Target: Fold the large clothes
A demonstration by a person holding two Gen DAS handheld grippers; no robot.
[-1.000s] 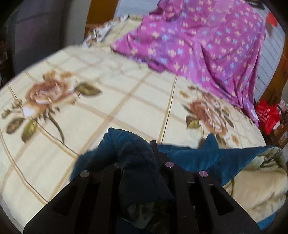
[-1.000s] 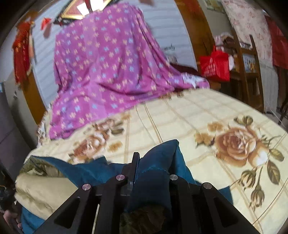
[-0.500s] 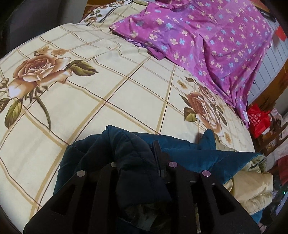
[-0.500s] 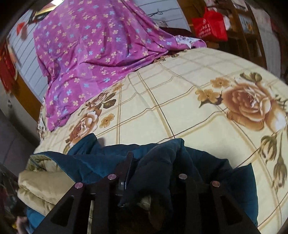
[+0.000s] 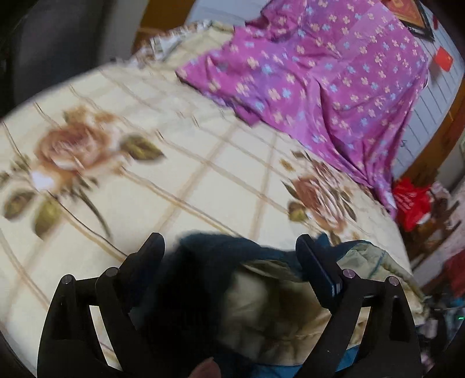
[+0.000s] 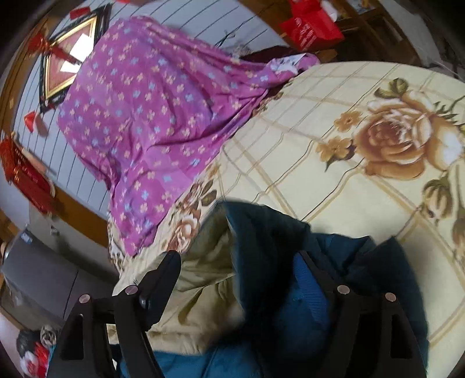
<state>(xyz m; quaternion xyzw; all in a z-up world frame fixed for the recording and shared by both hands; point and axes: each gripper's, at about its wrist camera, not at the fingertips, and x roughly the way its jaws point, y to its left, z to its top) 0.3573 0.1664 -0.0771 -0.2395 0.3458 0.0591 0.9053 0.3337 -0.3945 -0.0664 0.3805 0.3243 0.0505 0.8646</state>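
Note:
A dark teal padded jacket point(image 5: 209, 261) with a beige printed lining point(image 5: 276, 293) lies on the bed in the left wrist view. My left gripper point(image 5: 229, 244) is open just above it, jaws wide apart, the teal fabric loose between them. In the right wrist view the same jacket point(image 6: 290, 247) shows its teal shell and its lining point(image 6: 203, 279). My right gripper point(image 6: 238, 261) is open too, jaws spread over the jacket's edge, gripping nothing.
The bed has a cream sheet with roses point(image 5: 180, 162), also in the right wrist view point(image 6: 363, 139). A purple flowered cloth point(image 5: 319, 75) covers the far end point(image 6: 151, 110). A red bag point(image 5: 409, 200) stands beside the bed point(image 6: 311, 26). A grey appliance point(image 6: 35, 276) stands at the left.
Both grippers were shut on folds of the teal jacket; now both have opened and let it go. The jacket has dropped onto the bed with its lining showing.

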